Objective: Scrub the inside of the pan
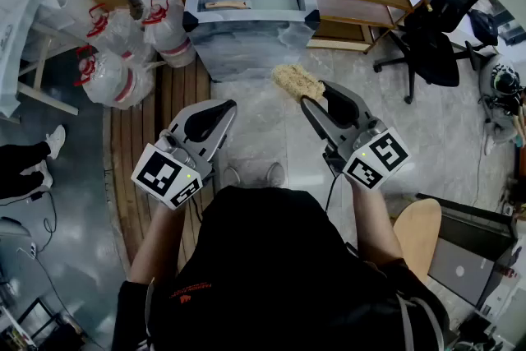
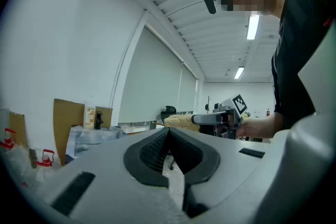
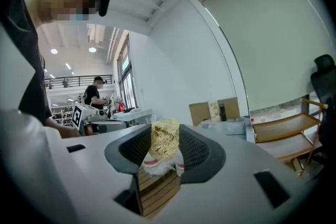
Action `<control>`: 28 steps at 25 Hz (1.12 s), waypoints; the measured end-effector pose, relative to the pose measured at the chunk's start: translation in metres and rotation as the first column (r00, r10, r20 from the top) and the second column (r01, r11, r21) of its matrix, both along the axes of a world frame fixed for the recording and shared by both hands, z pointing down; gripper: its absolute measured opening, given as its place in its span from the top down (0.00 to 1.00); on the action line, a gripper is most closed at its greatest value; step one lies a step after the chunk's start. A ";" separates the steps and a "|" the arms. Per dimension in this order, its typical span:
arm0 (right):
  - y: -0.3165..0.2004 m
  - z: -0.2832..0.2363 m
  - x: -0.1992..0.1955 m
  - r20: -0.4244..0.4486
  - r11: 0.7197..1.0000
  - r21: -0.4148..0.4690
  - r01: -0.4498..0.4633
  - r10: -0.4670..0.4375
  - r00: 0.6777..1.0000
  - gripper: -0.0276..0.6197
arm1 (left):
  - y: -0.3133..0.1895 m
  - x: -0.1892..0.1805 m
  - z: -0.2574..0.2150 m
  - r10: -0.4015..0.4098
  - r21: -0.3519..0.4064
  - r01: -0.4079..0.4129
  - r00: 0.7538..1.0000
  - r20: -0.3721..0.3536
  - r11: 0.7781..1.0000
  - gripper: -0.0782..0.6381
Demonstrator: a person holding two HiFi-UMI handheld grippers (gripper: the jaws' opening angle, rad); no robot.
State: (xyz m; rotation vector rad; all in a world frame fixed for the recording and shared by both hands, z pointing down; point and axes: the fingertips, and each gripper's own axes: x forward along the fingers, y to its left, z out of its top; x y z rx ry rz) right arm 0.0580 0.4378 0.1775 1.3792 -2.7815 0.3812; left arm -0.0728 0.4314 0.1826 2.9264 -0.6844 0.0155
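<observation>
In the head view I hold both grippers at waist height over the floor. My right gripper (image 1: 315,97) is shut on a tan fibrous scrubber (image 1: 297,81), which sticks out past the jaws toward the steel sink unit (image 1: 248,37). The scrubber (image 3: 165,144) sits wedged between the pads in the right gripper view. My left gripper (image 1: 220,108) points the same way with its jaws together and nothing between them (image 2: 168,132). Something with a wooden handle (image 1: 226,5) lies in the basin. I cannot make out a pan for certain.
Tied plastic bags with red handles (image 1: 123,53) lie left of the sink on a wooden slatted strip (image 1: 156,127). A wooden shelf (image 1: 353,8) and a black office chair (image 1: 436,25) stand at the right. A round wooden stool (image 1: 419,228) is near my right elbow.
</observation>
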 end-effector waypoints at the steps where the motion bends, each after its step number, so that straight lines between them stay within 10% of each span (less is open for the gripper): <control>1: -0.001 0.000 0.001 0.000 1.000 0.001 0.001 -0.001 1.000 0.70 | -0.001 0.001 0.000 0.000 0.001 0.000 1.000 0.000 1.000 0.87; 28: 0.017 0.009 0.082 0.066 0.998 0.003 0.063 -0.063 0.996 0.69 | 0.025 0.084 0.009 -0.041 -0.001 0.042 0.998 0.050 0.999 0.87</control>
